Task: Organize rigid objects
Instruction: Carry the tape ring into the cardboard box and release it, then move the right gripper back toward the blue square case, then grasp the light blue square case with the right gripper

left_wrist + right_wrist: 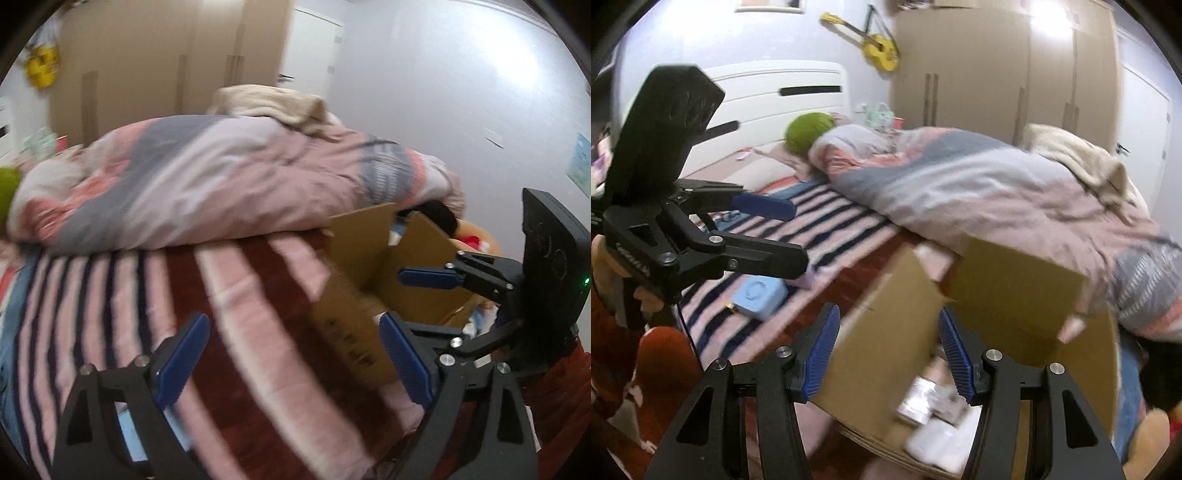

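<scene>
An open cardboard box (1008, 291) stands on the bed, flaps up; it also shows in the left wrist view (373, 258). Small white and silver items (931, 417) lie inside it, blurred. My right gripper (886, 350) is open and empty, just above the box's near-left wall. My left gripper (291, 362) is open and empty over the striped bedspread (240, 295), left of the box. A light-blue box-shaped object (759, 297) lies on the bedspread under the left gripper (779, 236) as seen in the right wrist view. The right gripper (428, 299) shows at the box.
A bunched quilt (221, 184) fills the back of the bed, with a beige blanket (273, 103) behind it. A green pillow (807, 131) lies near the white headboard (775, 99). Wardrobes (997, 70) stand behind. A yellow guitar (879, 46) hangs on the wall.
</scene>
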Demonstrator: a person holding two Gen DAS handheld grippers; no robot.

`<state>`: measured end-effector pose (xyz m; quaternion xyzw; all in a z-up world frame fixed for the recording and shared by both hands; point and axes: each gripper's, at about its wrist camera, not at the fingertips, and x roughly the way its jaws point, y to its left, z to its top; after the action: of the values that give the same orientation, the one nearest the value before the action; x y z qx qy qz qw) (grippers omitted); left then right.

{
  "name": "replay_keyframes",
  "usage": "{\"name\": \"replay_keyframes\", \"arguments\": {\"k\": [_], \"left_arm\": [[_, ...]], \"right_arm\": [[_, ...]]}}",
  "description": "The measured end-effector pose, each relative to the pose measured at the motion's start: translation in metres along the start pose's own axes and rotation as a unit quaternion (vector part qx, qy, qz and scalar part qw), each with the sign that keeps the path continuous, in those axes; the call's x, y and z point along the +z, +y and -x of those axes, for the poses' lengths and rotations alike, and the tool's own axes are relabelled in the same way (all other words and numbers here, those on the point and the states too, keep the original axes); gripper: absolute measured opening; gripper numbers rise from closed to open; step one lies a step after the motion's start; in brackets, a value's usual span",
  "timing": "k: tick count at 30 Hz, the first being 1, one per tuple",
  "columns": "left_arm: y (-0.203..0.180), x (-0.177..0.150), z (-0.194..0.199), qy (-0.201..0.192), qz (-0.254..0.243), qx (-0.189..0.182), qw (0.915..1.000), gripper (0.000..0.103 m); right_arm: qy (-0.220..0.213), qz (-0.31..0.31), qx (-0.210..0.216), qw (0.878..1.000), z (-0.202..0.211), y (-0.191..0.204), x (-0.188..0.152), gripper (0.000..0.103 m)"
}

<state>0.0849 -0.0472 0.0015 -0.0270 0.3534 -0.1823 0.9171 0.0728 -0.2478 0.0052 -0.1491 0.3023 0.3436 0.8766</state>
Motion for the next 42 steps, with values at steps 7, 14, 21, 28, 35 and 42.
{"name": "replay_keyframes", "arguments": {"k": [7,14,21,28,35,42], "left_arm": [[0.076,-0.050,0.048,-0.018,0.060,0.065,0.9959,0.092],[0.135,-0.103,0.065,-0.017,0.100,0.099,0.9899,0.092],[0.170,-0.137,0.070,-0.023,0.130,0.099,0.9863,0.092],[0.190,-0.152,0.070,-0.025,0.152,0.094,0.9836,0.092],[0.191,-0.153,0.068,-0.028,0.153,0.085,0.9842,0.092],[0.180,-0.147,0.062,-0.023,0.145,0.072,0.9866,0.092]], "right_arm": [[0.007,0.034,0.076,0.997,-0.044,0.071,0.020,0.063],[0.056,0.015,0.116,0.992,-0.122,0.133,0.009,0.080],[0.105,-0.010,0.066,0.992,-0.202,0.176,-0.016,0.091],[0.120,-0.042,0.032,0.991,-0.238,0.195,-0.018,0.091],[0.120,-0.042,0.027,0.991,-0.230,0.179,-0.026,0.084],[0.154,-0.008,0.032,0.987,-0.212,0.153,-0.036,0.085]]}}
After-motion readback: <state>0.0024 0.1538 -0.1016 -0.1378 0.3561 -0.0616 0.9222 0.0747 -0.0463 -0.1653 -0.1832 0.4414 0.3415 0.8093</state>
